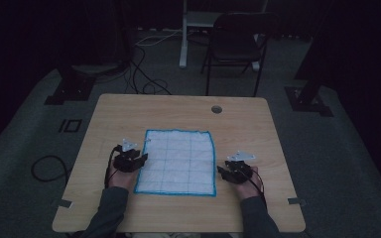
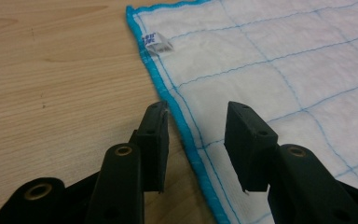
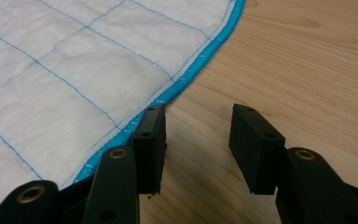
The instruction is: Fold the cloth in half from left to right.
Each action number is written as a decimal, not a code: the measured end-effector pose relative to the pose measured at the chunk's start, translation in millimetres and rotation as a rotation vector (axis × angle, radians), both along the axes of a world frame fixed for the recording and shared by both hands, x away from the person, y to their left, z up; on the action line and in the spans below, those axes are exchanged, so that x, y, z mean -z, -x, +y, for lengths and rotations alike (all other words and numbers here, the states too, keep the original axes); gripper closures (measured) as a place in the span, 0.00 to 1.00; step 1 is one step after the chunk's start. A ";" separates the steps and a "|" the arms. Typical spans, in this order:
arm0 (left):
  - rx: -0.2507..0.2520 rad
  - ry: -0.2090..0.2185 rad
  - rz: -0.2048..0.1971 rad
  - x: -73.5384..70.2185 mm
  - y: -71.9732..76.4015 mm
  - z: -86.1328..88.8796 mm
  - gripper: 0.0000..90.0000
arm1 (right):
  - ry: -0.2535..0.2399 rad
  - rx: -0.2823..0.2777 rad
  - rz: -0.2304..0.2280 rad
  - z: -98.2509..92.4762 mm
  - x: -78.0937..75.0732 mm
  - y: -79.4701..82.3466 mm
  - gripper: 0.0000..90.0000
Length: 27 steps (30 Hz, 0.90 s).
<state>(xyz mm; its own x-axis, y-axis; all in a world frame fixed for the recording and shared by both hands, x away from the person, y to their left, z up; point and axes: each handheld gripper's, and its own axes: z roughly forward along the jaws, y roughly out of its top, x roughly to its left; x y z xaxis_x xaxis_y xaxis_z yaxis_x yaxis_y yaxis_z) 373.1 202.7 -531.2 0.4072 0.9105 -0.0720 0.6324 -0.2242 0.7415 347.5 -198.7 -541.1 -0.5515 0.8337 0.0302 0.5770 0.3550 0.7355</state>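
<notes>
While one white cloth with a blue hem and a thin blue grid lies flat at the middle of the high view, on the wooden surface, two claws flank its lower half. At that cloth's left edge, the left claw is spread wide; in the left gripper view its jaws straddle the blue hem without pinching it. Lower right of the cloth, the right claw is spread too, with bare wood between its jaws and the hem just beside one. One small sewn label sits upper left in the left gripper view; its blue print is too small to read.
</notes>
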 end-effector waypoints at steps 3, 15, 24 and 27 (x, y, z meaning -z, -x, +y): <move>-0.001 -0.005 0.013 3.7 -2.3 -0.8 0.67 | 0.001 0.003 -0.001 -0.6 0.5 -0.4 0.63; 0.018 0.016 0.021 9.7 -3.5 -7.8 0.64 | 0.004 -0.004 -0.007 2.6 1.1 0.9 0.63; 0.021 0.025 0.008 11.4 -4.0 -17.3 0.70 | 0.004 -0.012 -0.010 5.0 1.9 1.0 0.63; 0.032 0.009 -0.001 11.8 -1.5 -21.7 0.76 | 0.002 -0.012 -0.017 6.2 1.4 1.5 0.63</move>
